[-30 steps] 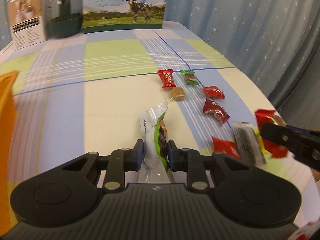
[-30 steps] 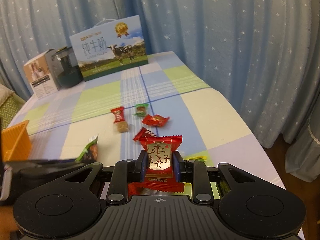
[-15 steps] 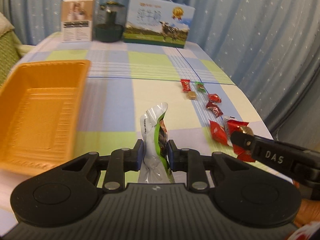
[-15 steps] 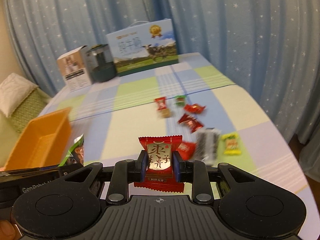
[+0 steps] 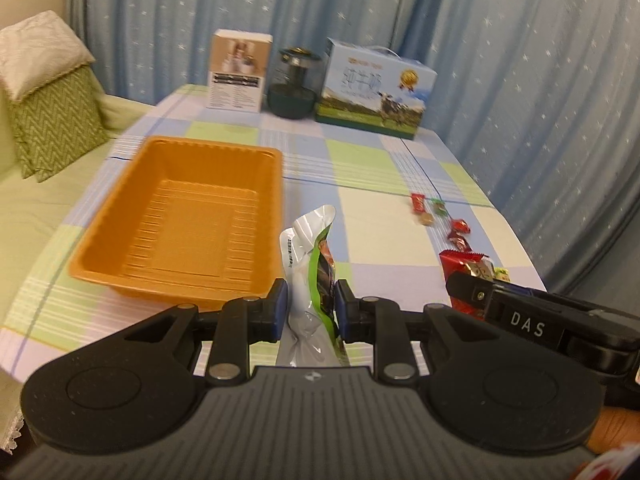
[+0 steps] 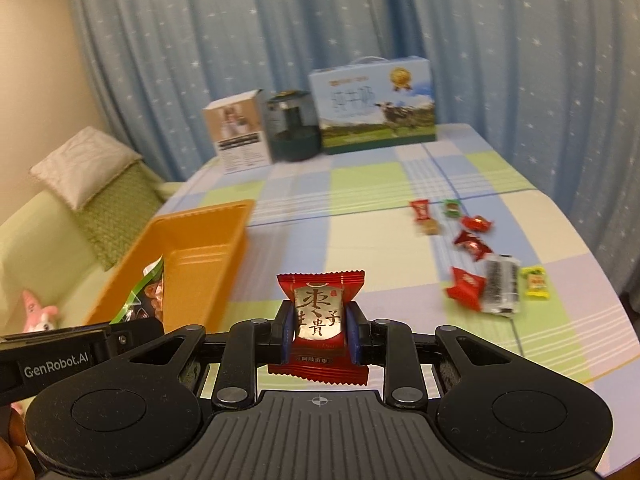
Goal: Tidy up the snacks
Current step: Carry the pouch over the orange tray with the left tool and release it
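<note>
- left wrist view: orange tray [image 5: 120, 240] sits at the left on the checked tablecloth [image 5: 360, 160], open side up.
- left gripper [image 5: 310, 306] pinches a silver-and-green snack pouch [image 5: 310, 264] upright, just right of the tray's near corner.
- right gripper [image 6: 318, 334] clamps a red wrapped candy [image 6: 320, 312] above the cloth, right of the tray.
- loose candies [image 6: 472, 248] lie scattered far right, well apart from the tray.

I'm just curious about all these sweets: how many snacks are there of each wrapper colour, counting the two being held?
Red snacks: 5
Green snacks: 2
Brown candy: 1
Yellow candy: 1
Black-and-silver packet: 1
Total: 10
</note>
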Action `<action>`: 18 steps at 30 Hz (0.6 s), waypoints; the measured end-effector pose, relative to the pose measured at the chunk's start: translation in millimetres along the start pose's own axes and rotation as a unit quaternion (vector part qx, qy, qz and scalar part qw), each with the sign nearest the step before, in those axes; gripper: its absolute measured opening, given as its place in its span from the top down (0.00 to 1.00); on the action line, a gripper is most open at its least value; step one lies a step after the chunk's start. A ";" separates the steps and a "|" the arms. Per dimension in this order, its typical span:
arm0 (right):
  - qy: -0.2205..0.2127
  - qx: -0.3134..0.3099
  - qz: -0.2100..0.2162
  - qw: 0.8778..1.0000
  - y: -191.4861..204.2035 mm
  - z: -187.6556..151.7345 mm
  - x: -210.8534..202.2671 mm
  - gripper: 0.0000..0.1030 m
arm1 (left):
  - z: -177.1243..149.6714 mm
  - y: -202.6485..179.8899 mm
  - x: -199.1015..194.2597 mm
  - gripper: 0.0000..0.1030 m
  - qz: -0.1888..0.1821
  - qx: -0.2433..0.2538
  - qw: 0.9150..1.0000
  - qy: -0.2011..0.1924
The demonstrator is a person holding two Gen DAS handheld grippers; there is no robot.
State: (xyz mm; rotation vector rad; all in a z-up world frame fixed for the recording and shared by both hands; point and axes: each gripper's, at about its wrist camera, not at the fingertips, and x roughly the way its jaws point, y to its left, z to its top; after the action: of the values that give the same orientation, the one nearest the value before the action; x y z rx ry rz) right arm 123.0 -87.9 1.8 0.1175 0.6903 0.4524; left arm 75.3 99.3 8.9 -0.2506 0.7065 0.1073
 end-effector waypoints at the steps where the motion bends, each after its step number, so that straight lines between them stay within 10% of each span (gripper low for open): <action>1: 0.000 -0.004 0.003 1.000 5.7 -0.5 -1.7 0.74 | 0.3 4.1 -3.9 0.78 0.002 -0.002 1.000 -0.003; 18: 0.007 -0.040 0.035 0.999 56.4 2.3 5.5 0.74 | 2.4 50.5 -28.9 0.78 0.018 -0.031 0.999 -0.019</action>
State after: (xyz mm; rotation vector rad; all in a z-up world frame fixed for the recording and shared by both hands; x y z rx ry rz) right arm 107.7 -34.8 14.6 0.0632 0.6818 0.5470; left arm 45.7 148.3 19.8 -0.2947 0.6708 0.1681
